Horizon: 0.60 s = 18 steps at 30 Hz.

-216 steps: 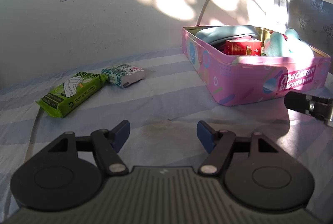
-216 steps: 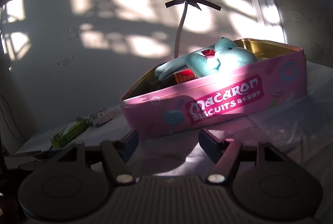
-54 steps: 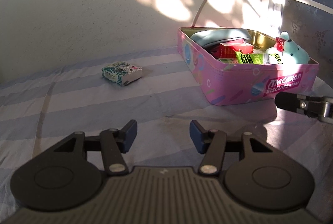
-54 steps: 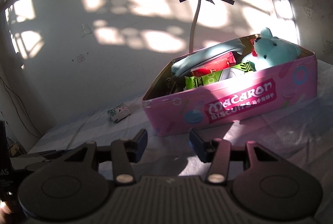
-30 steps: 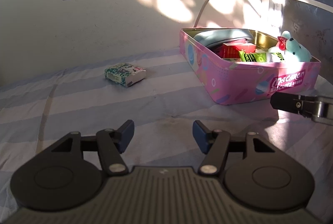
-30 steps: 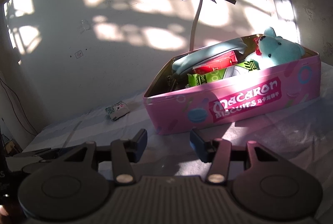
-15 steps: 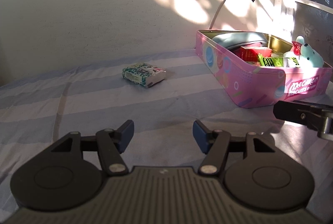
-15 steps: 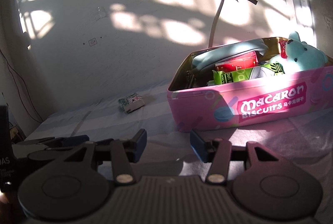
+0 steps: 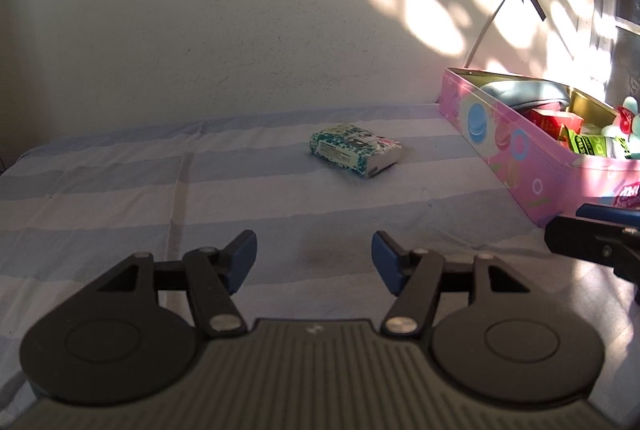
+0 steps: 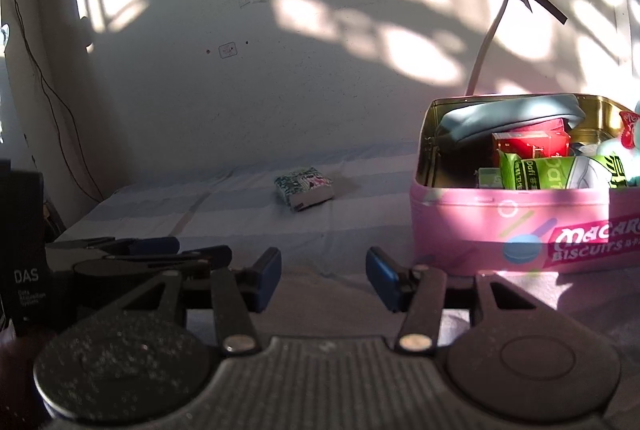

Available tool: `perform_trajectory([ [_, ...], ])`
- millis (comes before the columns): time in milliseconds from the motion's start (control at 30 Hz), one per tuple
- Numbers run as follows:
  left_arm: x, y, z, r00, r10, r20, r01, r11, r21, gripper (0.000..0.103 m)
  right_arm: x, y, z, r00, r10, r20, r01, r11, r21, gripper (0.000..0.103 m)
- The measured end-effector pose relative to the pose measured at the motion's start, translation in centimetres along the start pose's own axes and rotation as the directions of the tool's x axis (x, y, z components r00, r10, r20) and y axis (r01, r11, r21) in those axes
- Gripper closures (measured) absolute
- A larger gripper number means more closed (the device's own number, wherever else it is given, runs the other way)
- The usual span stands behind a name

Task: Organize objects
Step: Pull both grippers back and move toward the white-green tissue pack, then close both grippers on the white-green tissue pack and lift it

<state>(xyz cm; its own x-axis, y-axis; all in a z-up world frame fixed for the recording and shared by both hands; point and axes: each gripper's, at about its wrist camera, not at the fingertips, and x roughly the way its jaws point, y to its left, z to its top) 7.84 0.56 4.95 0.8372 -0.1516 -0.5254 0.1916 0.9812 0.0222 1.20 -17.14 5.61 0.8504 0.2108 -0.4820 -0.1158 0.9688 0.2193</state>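
Jaws of the left gripper [image 9: 314,257] are seen parted to a moderate gap with nothing between the blue pads, which hang above the striped sheet [image 9: 120,190] without touching anything. The right gripper [image 10: 323,273] is likewise spread and empty, its pads set a little closer together, and it is carried just beside the left one. Ahead of both, the tissue pack [image 9: 355,149] lies flat on the sheet, apart from the pink biscuit tin [image 9: 516,158] that stands to its right and is already filled with a green wipes pack [image 10: 560,172], a red box [image 10: 532,142] and a soft toy. The tissue pack is judged to be light, soft and wrapped in slick film, so it would be dented rather than broken by a squeeze. A hold across its short sides, near the middle, is judged most secure, since the long way looks wider than the present gap.
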Motion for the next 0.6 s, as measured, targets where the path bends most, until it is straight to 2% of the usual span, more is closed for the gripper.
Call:
perform_trajectory([
  [100, 0.6, 1.4, -0.1, 0.999, 0.044, -0.007, -0.044, 0.998, -0.042, 0.037, 1.7, 1.0, 0.8, 0.999, 0.022, -0.026, -0.023, 0.999, -0.037, 0.054],
  [200, 1.3, 2.7, 0.0, 0.997, 0.064, -0.033, -0.067, 0.991, -0.114, 0.037, 4.0, 2.0, 2.1, 0.998, 0.037, -0.049, -0.041, 0.996, -0.079, 0.047],
  [300, 1.7, 3.9, 0.0, 0.995, 0.083, -0.051, -0.090, 0.982, -0.168, 0.036, 7.0, 3.0, 3.5, 0.997, 0.049, -0.058, -0.055, 0.992, -0.113, 0.036],
  [333, 1.9, 4.1, 0.0, 0.995, 0.084, -0.059, -0.094, 0.979, -0.182, 0.034, 8.1, 3.2, 3.9, 0.998, 0.043, -0.055, -0.050, 0.991, -0.125, 0.027],
  [367, 2.1, 4.5, 0.0, 0.994, 0.076, -0.074, -0.090, 0.975, -0.203, 0.034, 9.2, 3.4, 4.3, 0.998, 0.035, -0.051, -0.042, 0.990, -0.138, 0.024],
  [467, 2.3, 4.9, 0.0, 0.995, 0.065, -0.071, -0.080, 0.970, -0.231, 0.029, 13.4, 3.8, 5.3, 0.998, -0.020, -0.064, 0.008, 0.983, -0.186, 0.023],
  [600, 2.6, 4.2, 0.1, 0.994, 0.076, -0.075, -0.090, 0.976, -0.199, 0.025, 19.0, 2.7, 6.4, 0.985, -0.069, -0.160, 0.046, 0.989, -0.141, 0.023],
])
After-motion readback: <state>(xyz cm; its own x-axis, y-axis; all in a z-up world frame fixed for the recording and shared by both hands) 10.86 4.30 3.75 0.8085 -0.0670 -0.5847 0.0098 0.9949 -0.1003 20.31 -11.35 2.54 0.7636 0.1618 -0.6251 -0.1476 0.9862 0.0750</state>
